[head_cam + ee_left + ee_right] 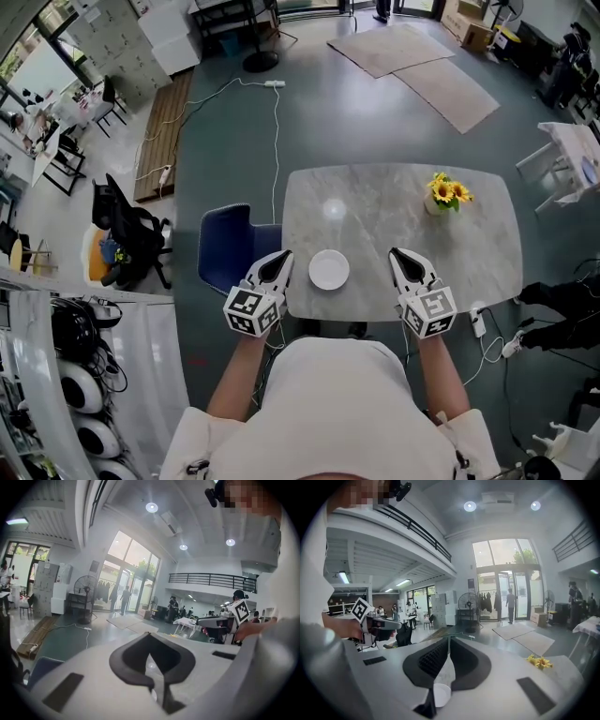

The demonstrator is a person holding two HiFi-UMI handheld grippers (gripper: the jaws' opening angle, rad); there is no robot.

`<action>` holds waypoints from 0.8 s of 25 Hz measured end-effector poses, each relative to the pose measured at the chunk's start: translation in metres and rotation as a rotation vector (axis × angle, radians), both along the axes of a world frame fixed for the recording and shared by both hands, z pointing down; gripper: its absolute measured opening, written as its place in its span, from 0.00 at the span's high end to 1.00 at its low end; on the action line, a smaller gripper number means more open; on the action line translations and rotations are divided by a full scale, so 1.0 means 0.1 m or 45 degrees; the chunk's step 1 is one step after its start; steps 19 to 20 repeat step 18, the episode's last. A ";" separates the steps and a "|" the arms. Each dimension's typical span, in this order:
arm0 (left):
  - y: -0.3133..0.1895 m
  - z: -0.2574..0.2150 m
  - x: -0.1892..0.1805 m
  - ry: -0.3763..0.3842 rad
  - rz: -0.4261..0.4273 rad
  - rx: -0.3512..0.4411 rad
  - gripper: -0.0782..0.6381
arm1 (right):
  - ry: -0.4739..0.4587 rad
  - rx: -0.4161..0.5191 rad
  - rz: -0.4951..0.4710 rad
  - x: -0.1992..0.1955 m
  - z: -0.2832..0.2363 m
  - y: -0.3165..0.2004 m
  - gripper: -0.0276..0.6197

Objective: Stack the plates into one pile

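Note:
A round white plate [329, 269], or a pile of them, I cannot tell which, lies near the front edge of the grey marble table [394, 225]. My left gripper [281, 256] hovers just left of it and my right gripper [399, 254] a little further off to its right; neither touches it. In the left gripper view the jaws [150, 638] are shut with nothing in them. In the right gripper view the jaws [449, 640] meet at the tips, empty, and the plate [440, 693] shows below through the slit.
A small vase of yellow flowers [447, 194] stands at the table's far right. A blue chair [225, 248] is tucked at the table's left edge, and a black chair [127, 234] stands further left. Cables and a power strip [479, 322] lie on the floor to the right.

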State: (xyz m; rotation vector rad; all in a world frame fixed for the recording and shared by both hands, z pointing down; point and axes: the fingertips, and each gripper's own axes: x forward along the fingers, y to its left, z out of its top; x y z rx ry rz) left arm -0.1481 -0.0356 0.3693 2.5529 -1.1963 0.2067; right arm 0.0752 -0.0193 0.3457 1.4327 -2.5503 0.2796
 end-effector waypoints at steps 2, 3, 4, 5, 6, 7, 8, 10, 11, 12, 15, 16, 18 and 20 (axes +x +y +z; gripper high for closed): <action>0.00 0.00 0.01 0.008 -0.002 -0.001 0.88 | -0.007 -0.007 -0.001 0.00 0.02 0.00 0.90; 0.00 -0.01 0.01 0.011 -0.004 0.001 0.88 | -0.008 -0.008 -0.002 0.00 0.02 0.00 0.90; -0.01 -0.01 0.01 0.015 -0.009 0.003 0.88 | -0.008 -0.008 -0.003 0.00 0.02 0.00 0.90; -0.01 -0.01 0.00 0.021 -0.016 0.004 0.88 | -0.008 -0.008 -0.002 0.00 0.02 0.00 0.90; -0.01 -0.01 -0.02 0.027 -0.024 0.004 0.88 | -0.009 -0.007 -0.002 -0.01 0.02 0.00 0.90; -0.02 0.00 -0.04 0.031 -0.031 0.001 0.88 | -0.009 -0.006 -0.002 -0.02 0.02 0.00 0.90; -0.01 0.01 -0.05 0.033 -0.035 -0.002 0.88 | -0.009 -0.005 -0.002 -0.02 0.02 0.00 0.90; -0.01 0.02 -0.06 0.036 -0.037 -0.007 0.88 | -0.008 -0.005 -0.002 -0.02 0.02 0.01 0.90; 0.00 0.02 -0.05 0.039 -0.036 -0.011 0.88 | -0.009 -0.006 -0.001 -0.01 0.02 0.01 0.90; 0.00 0.03 -0.04 0.043 -0.035 -0.014 0.88 | -0.010 -0.008 -0.001 0.00 0.02 0.01 0.90; 0.01 0.04 -0.02 0.048 -0.036 -0.021 0.88 | -0.014 -0.010 -0.003 0.00 0.03 0.01 0.90; 0.02 0.05 -0.02 0.050 -0.036 -0.024 0.88 | -0.015 -0.010 -0.004 0.00 0.02 0.01 0.90; 0.02 0.05 -0.02 0.053 -0.037 -0.030 0.88 | -0.017 -0.010 -0.007 0.00 0.02 0.01 0.90; 0.02 0.05 -0.02 0.053 -0.037 -0.030 0.88 | -0.017 -0.010 -0.007 0.00 0.02 0.01 0.90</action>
